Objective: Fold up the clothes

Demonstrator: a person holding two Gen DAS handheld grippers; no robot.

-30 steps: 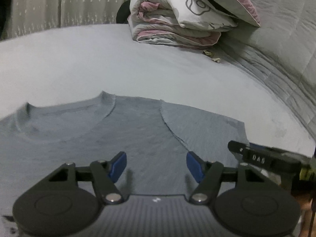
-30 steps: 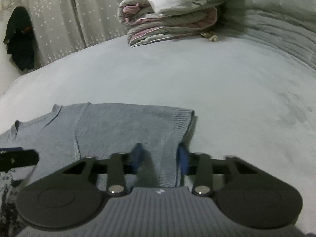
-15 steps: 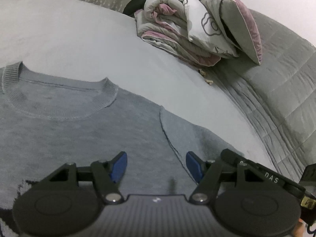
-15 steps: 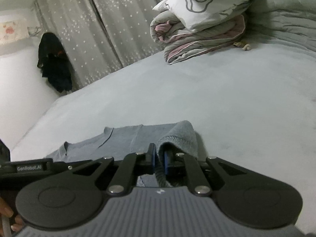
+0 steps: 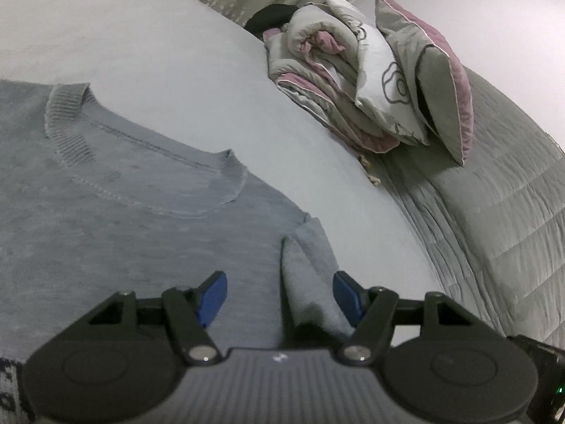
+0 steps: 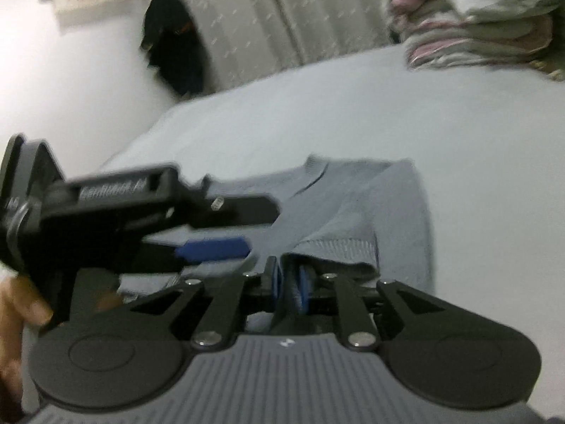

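Sweater (image 5: 123,229) cut off left

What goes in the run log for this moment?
task: fold sweater | right gripper: jaws opening, sleeve between | left gripper: open

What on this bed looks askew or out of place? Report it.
Only the grey sweater's sleeve: it stands up in a ridge over the sweater, pinched in the right tongs, whose jaws are opening. The left tongs are open. Nothing looks damaged.

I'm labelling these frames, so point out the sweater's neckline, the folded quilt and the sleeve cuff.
neckline (image 5: 70,120): left wrist view, on the ribbed collar band.
folded quilt (image 5: 317,81): left wrist view, on the grey and pink folds.
sleeve cuff (image 6: 339,251): right wrist view, on its ribbed edge.
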